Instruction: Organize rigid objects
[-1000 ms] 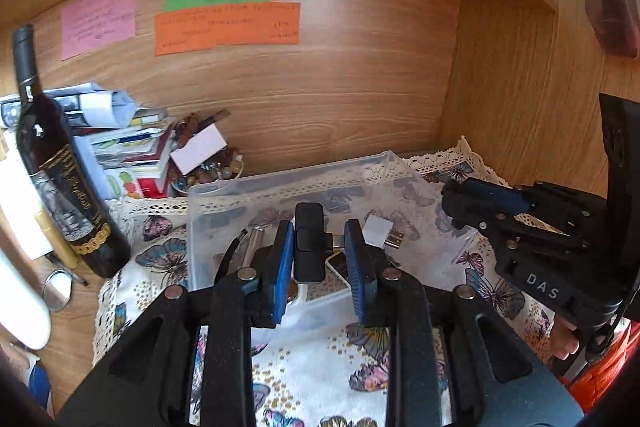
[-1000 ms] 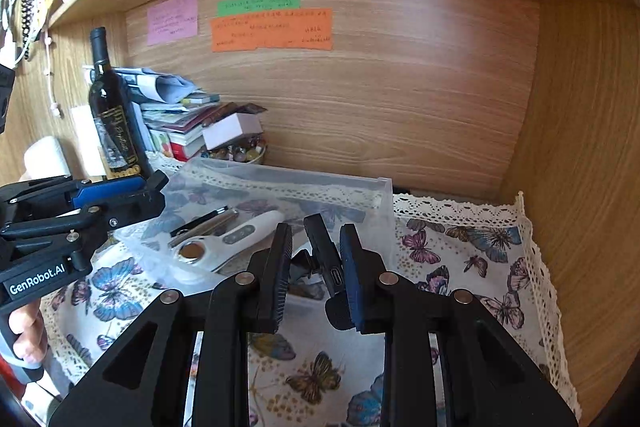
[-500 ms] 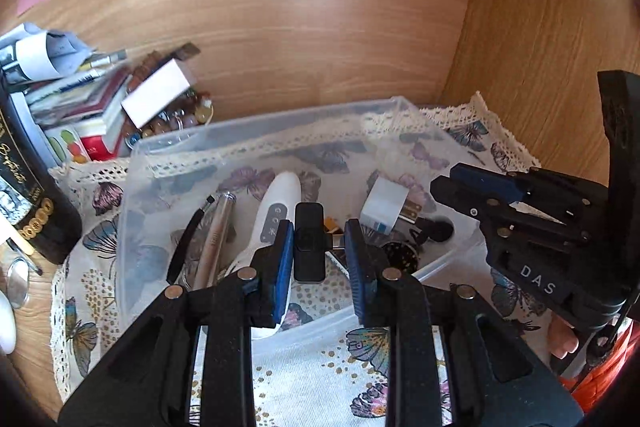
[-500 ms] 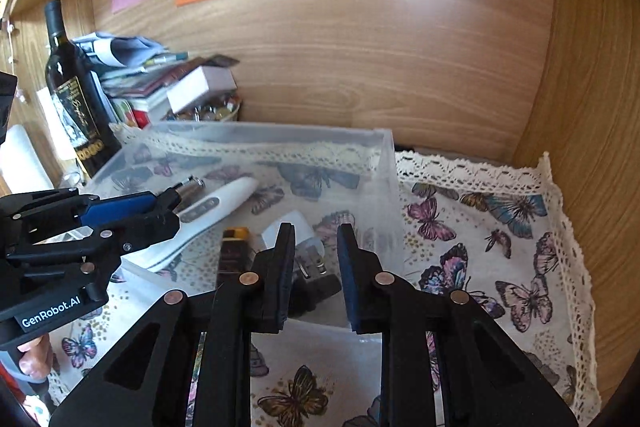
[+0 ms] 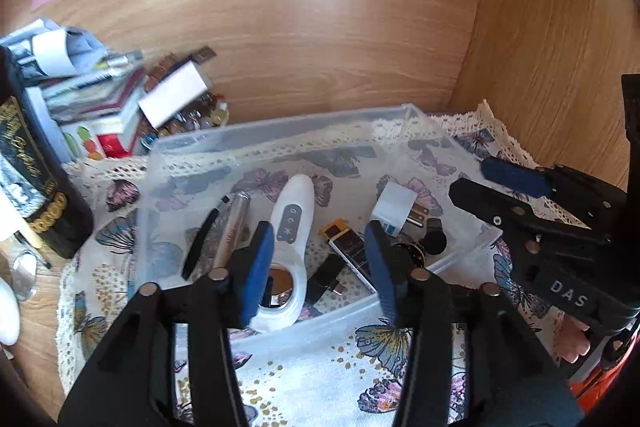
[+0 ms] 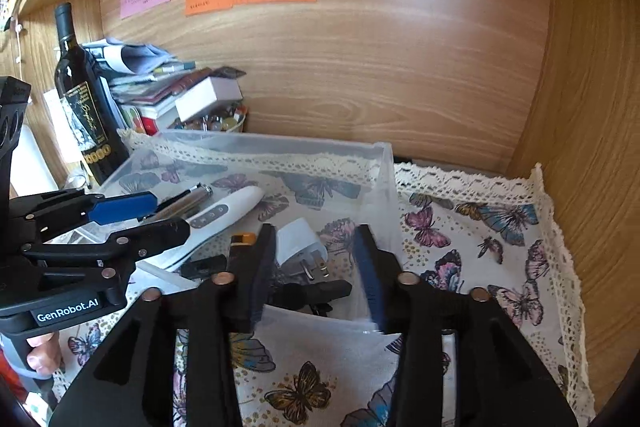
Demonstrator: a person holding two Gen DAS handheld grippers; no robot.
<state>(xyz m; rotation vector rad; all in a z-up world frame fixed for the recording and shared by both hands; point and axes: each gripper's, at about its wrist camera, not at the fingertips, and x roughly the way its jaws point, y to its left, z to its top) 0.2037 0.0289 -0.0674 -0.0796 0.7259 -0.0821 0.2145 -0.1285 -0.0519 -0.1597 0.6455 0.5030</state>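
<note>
Whereas a second ago each gripper was clamped on a small black item above the box, both now stand with their jaws spread wide and nothing between them. The clear plastic box sits on the butterfly-print cloth inside the wooden shelf bay, and it fills more of both views than it did earlier, since the cameras have dropped closer to it. The left gripper hangs over the box's near wall, its blue pads well apart, touching none of the contents as far as the view shows. The right gripper is likewise parted over the box's near right corner and empty.

The dark wine bottle stands upright to the left of the box, beside a stack of books and papers.

Inside the box, the white handheld device lies lengthwise in the middle, with a silver pen just to its left. The small black piece that the left gripper held half a second ago now rests on the box floor, just right of the white device's lower end. A dark stick with an orange tip lies beside it. The white plug adapter rests toward the right side, prongs pointing right. The black item that the right gripper carried now lies just below the adapter, between that gripper's open fingers but, it seems, free of them.
</note>
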